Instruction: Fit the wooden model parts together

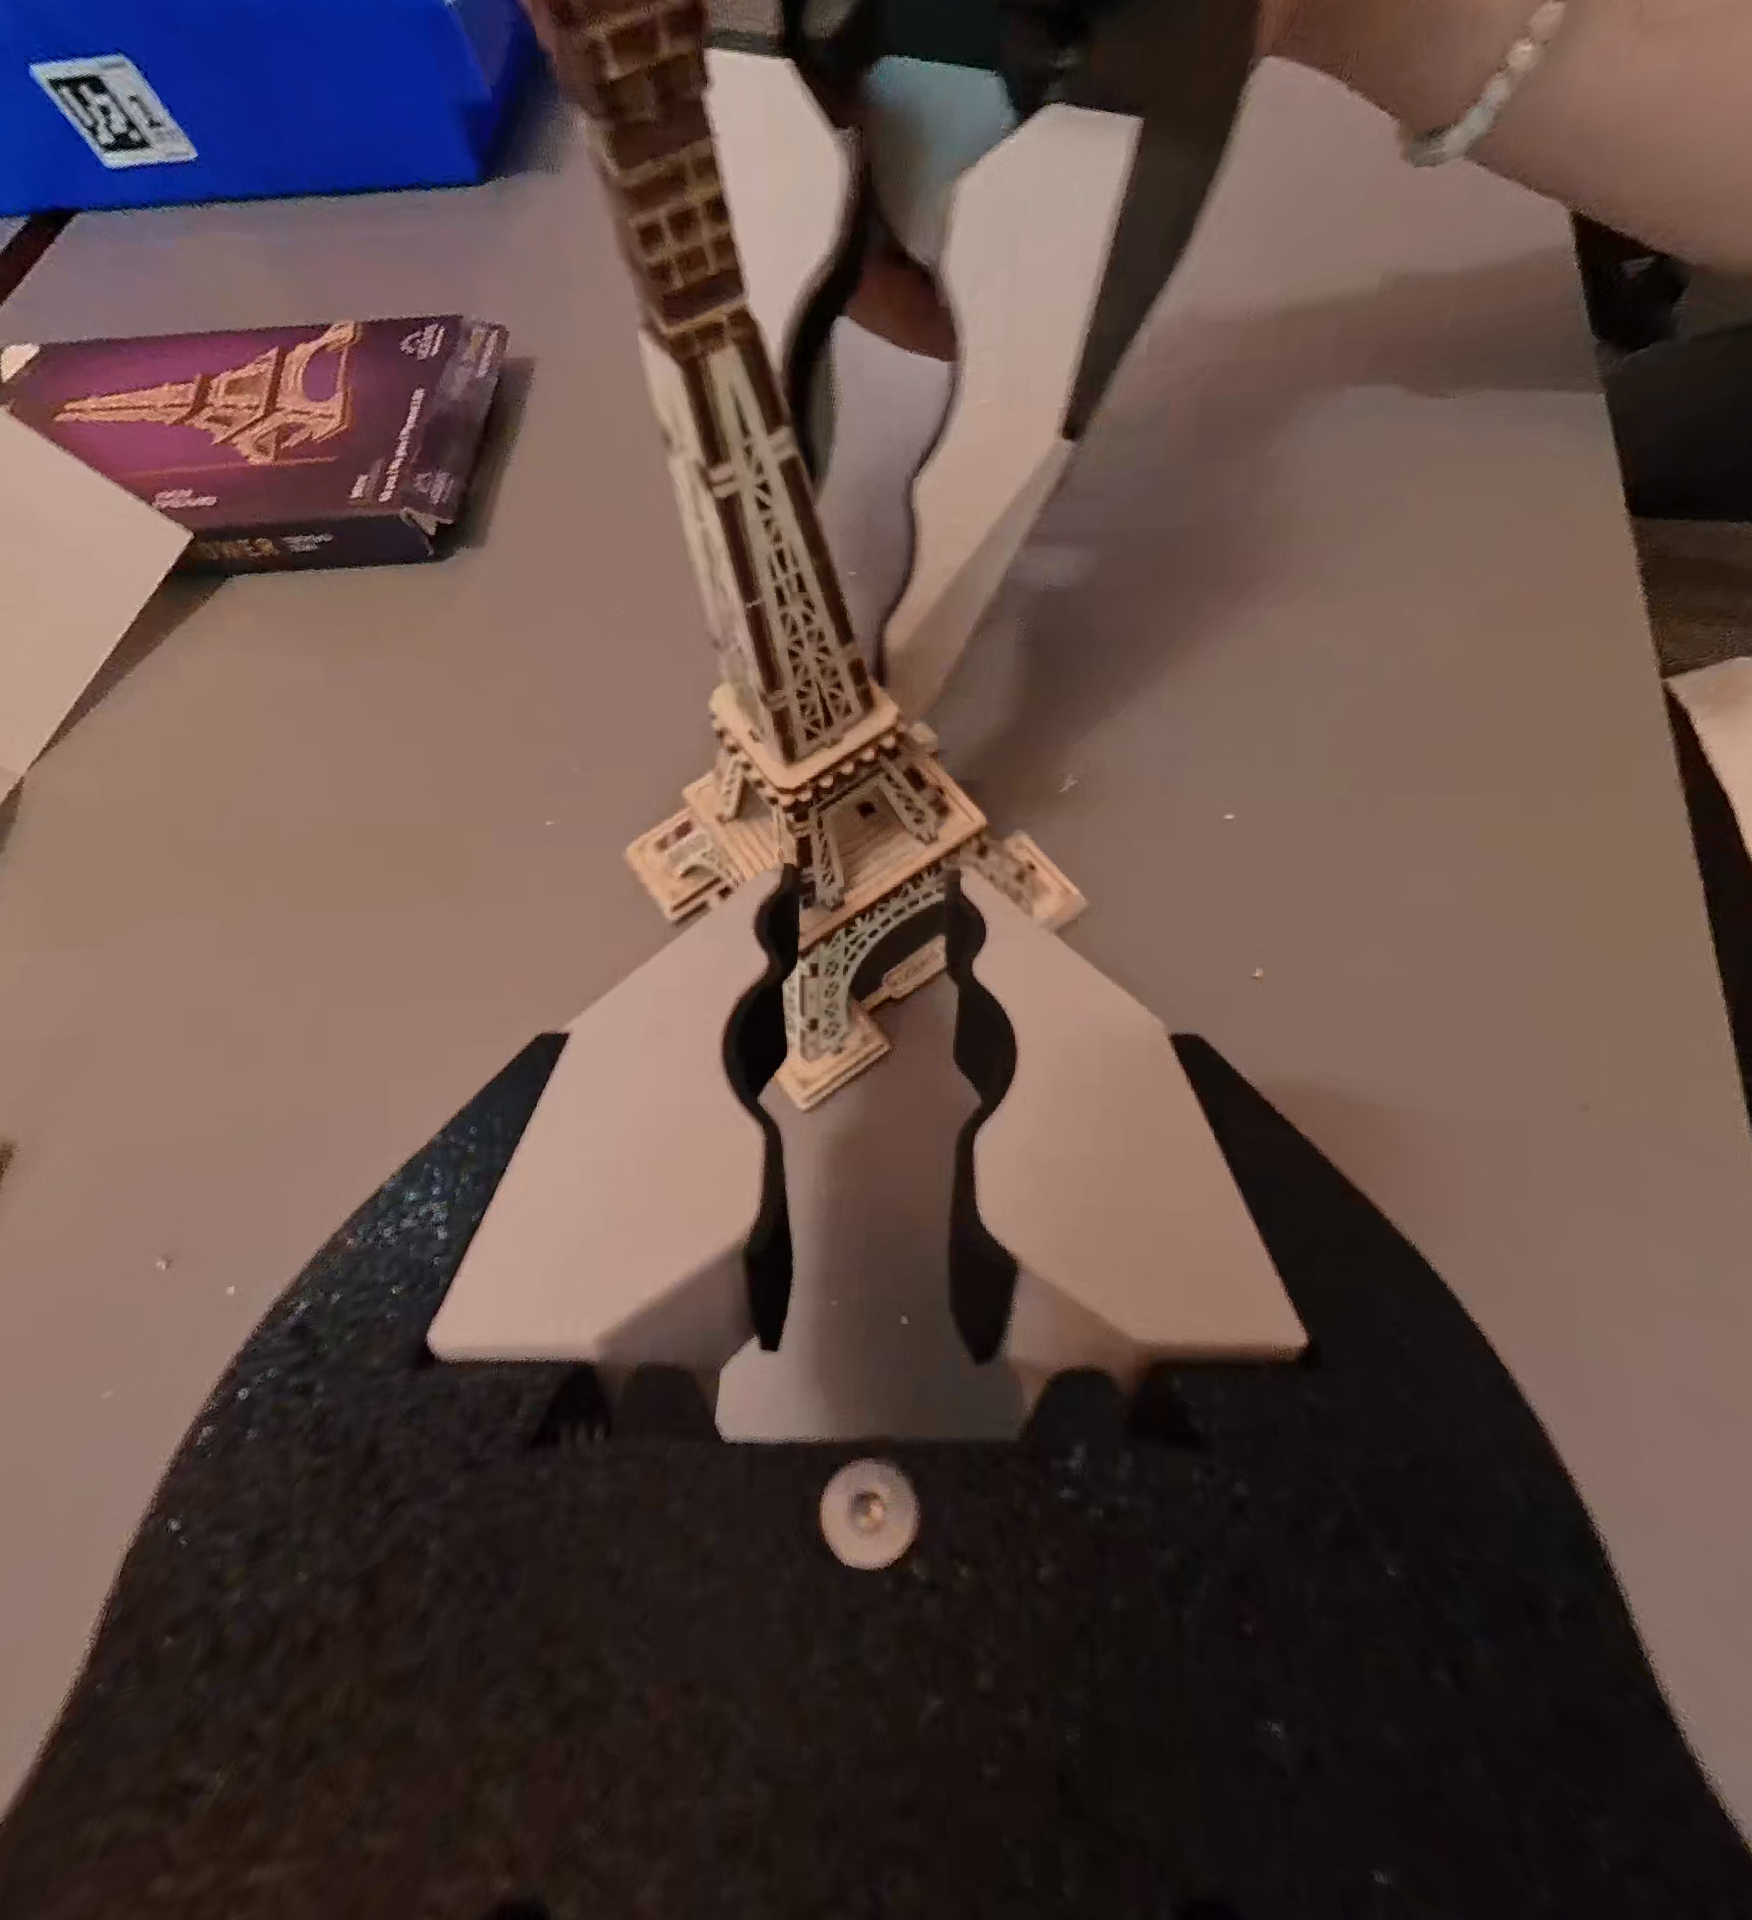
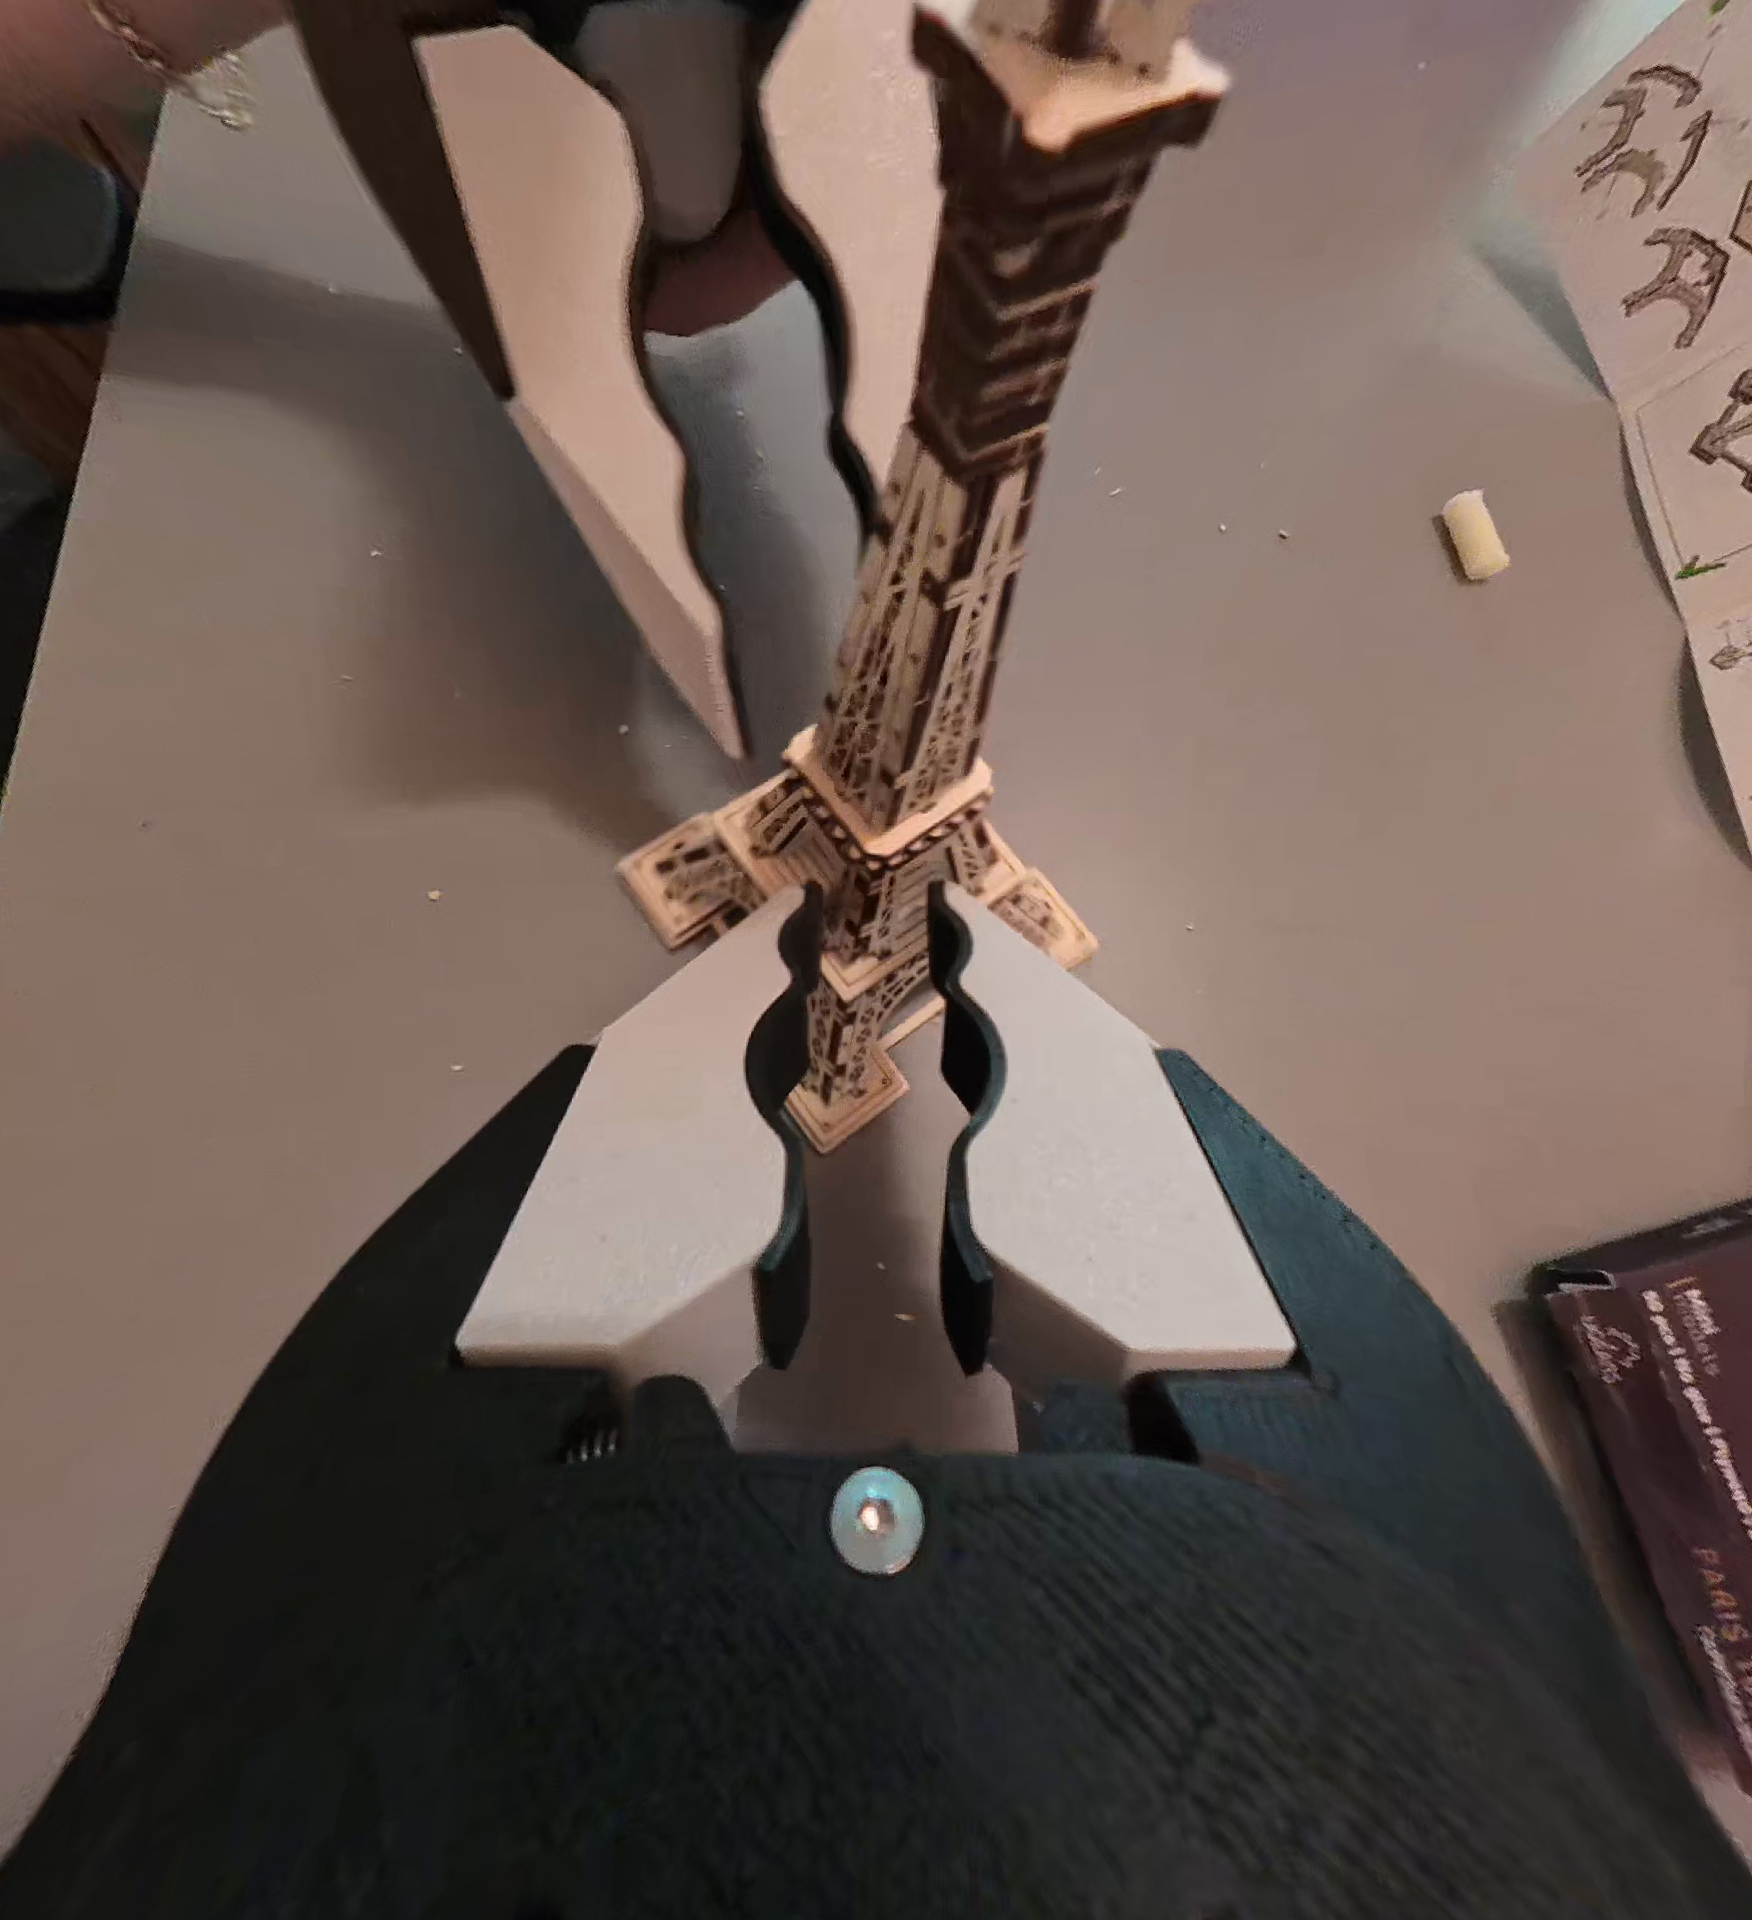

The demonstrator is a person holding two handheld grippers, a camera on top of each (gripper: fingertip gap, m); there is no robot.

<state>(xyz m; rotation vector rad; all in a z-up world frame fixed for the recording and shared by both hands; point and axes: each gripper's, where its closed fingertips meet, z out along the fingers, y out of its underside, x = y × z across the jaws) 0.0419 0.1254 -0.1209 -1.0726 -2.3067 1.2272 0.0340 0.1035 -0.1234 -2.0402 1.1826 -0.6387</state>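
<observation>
Grey table (image 1: 332, 831) carries the wooden tower model (image 1: 799, 727), standing upright mid-surface. Left gripper (image 1: 867, 914) and right gripper (image 2: 867, 925) both straddle a base leg from opposite sides, jaws narrow, contact unclear. Purple box (image 1: 269, 436) nearby.

Wooden tower model (image 1: 810, 790) upright on table (image 1: 332, 883), between two facing tools, box (image 1: 259, 436) left.
</observation>
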